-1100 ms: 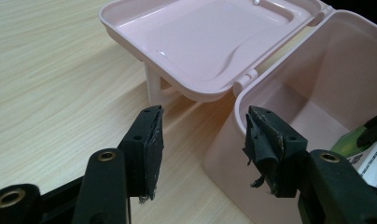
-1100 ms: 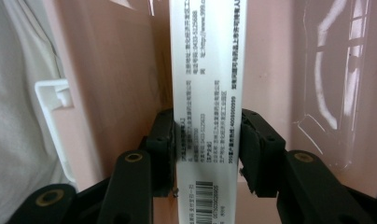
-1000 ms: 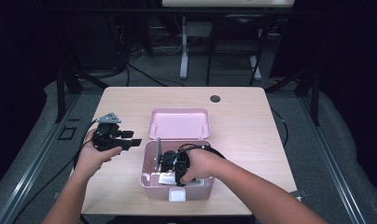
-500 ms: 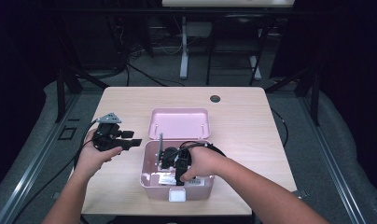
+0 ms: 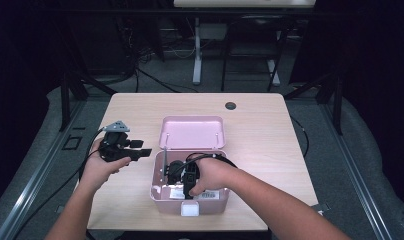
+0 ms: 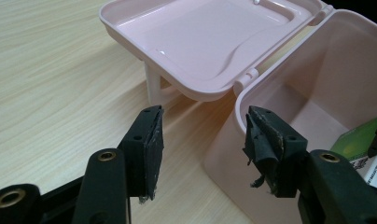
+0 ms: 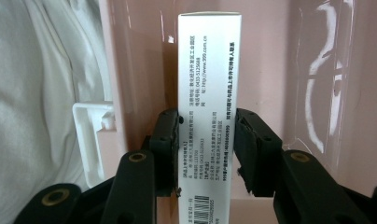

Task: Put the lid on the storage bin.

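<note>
The right gripper [image 7: 207, 140] has just been closing its jaws, and its pads now clamp a white printed carton [image 7: 209, 93] standing on edge inside the pink storage box [image 5: 162, 192]. The left gripper [image 6: 203, 144] hangs with jaws wide and empty just beside the box's near wall, above the wooden table [image 6: 46, 93]. The lid [image 6: 200, 42] lies flipped back. The step looks like placing or pulling the carton; the next move calls for keeping it clear of the box walls.
</note>
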{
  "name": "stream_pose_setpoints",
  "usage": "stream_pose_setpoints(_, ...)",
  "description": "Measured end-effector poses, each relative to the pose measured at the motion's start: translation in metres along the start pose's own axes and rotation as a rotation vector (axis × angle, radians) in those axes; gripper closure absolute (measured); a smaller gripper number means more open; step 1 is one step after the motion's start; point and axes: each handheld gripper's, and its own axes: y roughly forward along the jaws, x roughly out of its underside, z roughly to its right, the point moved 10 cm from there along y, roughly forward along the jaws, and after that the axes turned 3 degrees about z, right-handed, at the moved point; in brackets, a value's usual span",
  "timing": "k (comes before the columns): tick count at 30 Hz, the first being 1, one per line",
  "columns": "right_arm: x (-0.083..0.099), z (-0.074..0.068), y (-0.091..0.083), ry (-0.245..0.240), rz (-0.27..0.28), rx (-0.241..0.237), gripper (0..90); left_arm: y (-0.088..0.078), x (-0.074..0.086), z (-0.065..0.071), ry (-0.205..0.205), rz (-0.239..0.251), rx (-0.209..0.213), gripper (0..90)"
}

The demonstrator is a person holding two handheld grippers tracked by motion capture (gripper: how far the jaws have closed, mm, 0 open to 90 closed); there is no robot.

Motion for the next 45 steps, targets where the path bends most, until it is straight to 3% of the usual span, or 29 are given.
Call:
stream_pose_setpoints(18, 0.011, 0.001, -0.002, -0.013, -0.024, -0.008, 61.9, 0.000, 0.000, -0.001, -0.002, 0.003, -0.005, 46.3)
stream_pose_setpoints(29, 0.016, 0.003, -0.004, 0.017, -0.026, -0.014, 60.9, 0.000, 0.000, -0.001, -0.004, 0.001, -0.002, 46.3)
stream_pose_setpoints(36, 0.019, 0.001, -0.011, 0.019, -0.010, -0.001, 59.4, 0.000, 0.000, -0.001, -0.005, 0.001, -0.003, 46.3)
stream_pose_setpoints(38, 0.018, 0.002, -0.016, 0.028, 0.014, 0.003, 57.4, 0.000, 0.000, -0.002, -0.004, 0.001, -0.003, 46.3)
stream_pose_setpoints(39, 0.016, 0.001, -0.023, 0.043, 0.051, -0.001, 57.3, 0.000, 0.001, -0.002, -0.003, -0.003, -0.004, 46.3)
stream_pose_setpoints(41, 0.016, 0.001, -0.027, 0.049, 0.057, 0.000, 57.9, 0.000, 0.001, -0.002, -0.003, -0.006, -0.002, 46.3)
stream_pose_setpoints(45, 0.018, 0.003, -0.038, 0.050, 0.072, 0.042, 59.0, 0.001, 0.001, -0.001, 0.002, -0.010, -0.002, 46.3)
